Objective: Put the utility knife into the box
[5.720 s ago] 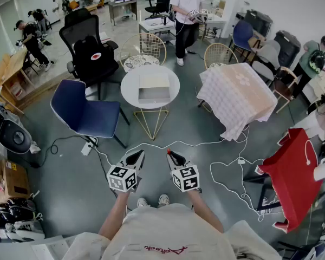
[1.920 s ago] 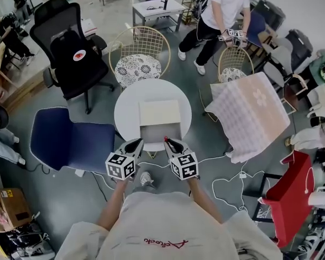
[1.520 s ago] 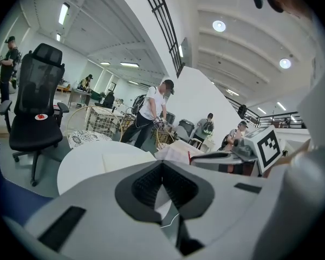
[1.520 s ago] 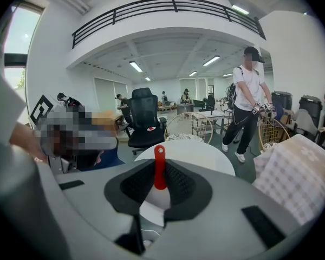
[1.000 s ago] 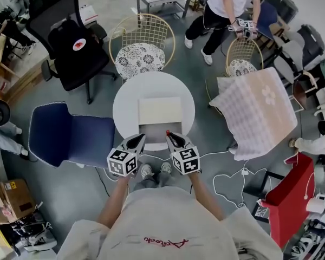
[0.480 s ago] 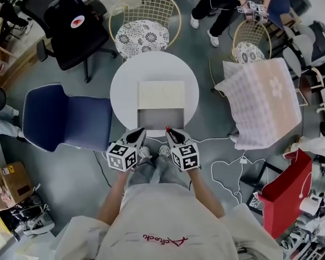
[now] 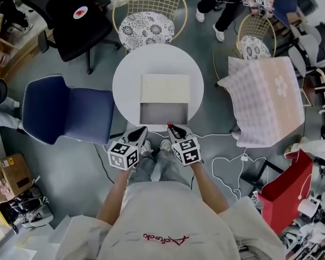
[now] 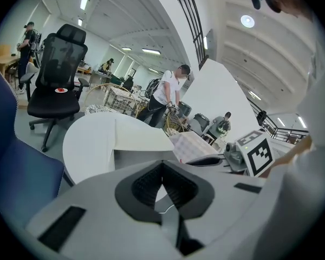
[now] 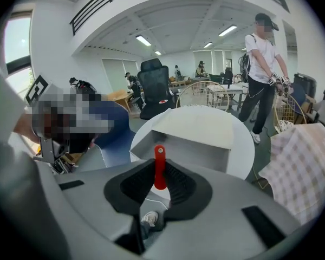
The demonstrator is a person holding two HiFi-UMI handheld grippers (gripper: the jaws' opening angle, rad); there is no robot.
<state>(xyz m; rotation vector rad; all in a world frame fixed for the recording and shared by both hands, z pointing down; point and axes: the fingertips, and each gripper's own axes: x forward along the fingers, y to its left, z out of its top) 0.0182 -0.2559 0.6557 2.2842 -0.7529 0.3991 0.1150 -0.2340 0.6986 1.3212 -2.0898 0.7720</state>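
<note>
Head view: I stand at the near edge of the round white table (image 7: 122,85), with both grippers held low in front of me, just short of the open box (image 7: 163,114).
Right gripper: my right gripper (image 9: 159,184) pinches the red knife (image 9: 159,164) between its 2 pads.
Knife axis: its long axis runs along the jaws, and the end with the small hole pokes out past the tips towards the box.
Left gripper: my left gripper (image 8: 162,184) has its tips pressed together with nothing between them, and it hangs just beside the right one.
Box: it sits in the middle of the table with the lid folded flat to the far side. The grey open half faces me, and I can make out nothing inside it.
Direction: the box lies straight ahead of the right jaws, with its near wall just beyond the knife's free end. In the head view the knife tip is over the table's near rim, not yet over the opening.
Nearer hand: both are about equally close, but only the right one carries anything, so I judge this move to be its job.
Next move, as I judge it: carry the knife forward over the near wall, lower it so it lies flat inside, then spread the jaws.
Risk: letting go too soon would drop the knife on the table in front of the box, or off the rim.
</note>
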